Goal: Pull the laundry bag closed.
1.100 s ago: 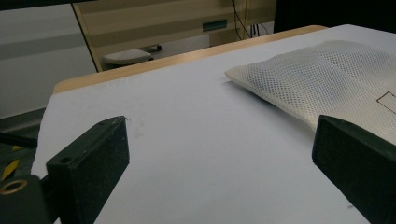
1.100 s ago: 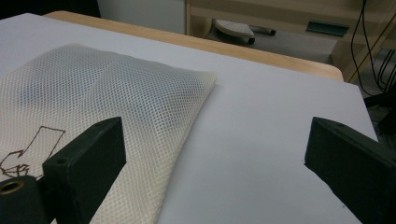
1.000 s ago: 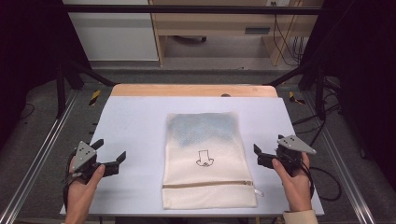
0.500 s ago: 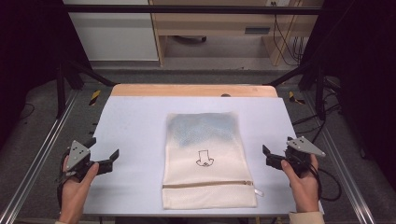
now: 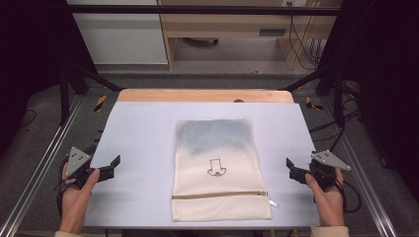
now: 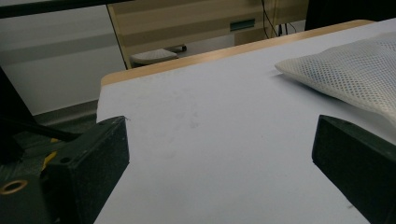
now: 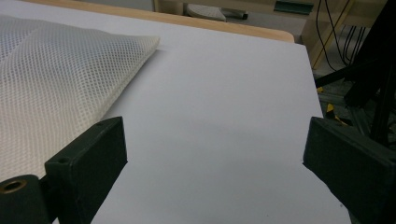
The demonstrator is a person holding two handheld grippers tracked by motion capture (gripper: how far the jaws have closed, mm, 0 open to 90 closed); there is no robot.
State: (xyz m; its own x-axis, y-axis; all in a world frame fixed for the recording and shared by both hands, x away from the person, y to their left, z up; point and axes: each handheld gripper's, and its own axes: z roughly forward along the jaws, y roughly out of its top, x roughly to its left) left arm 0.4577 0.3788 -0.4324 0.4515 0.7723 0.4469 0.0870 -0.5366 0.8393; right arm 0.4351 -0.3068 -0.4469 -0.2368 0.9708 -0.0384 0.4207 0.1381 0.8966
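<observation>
Mesh laundry bag [image 5: 220, 170] is lying flat and zipped mid-table while left gripper [image 5: 109, 168] and right gripper [image 5: 291, 169] are waiting spread at either edge, so approaching low should be helping.

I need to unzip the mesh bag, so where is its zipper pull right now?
In the high view, the zipper pull lies at the mesh bag's near right corner, on the white table, nearer the right gripper.

Matt, smooth white table [image 5: 143, 128] with pale wood edge at 12 o'clock. Cream open-mesh cloth bag [image 5: 217, 168], rough weave. Matt black plastic fingers [image 6: 88, 163], brass-looking insert; same on other fingers [image 7: 88, 154].
</observation>
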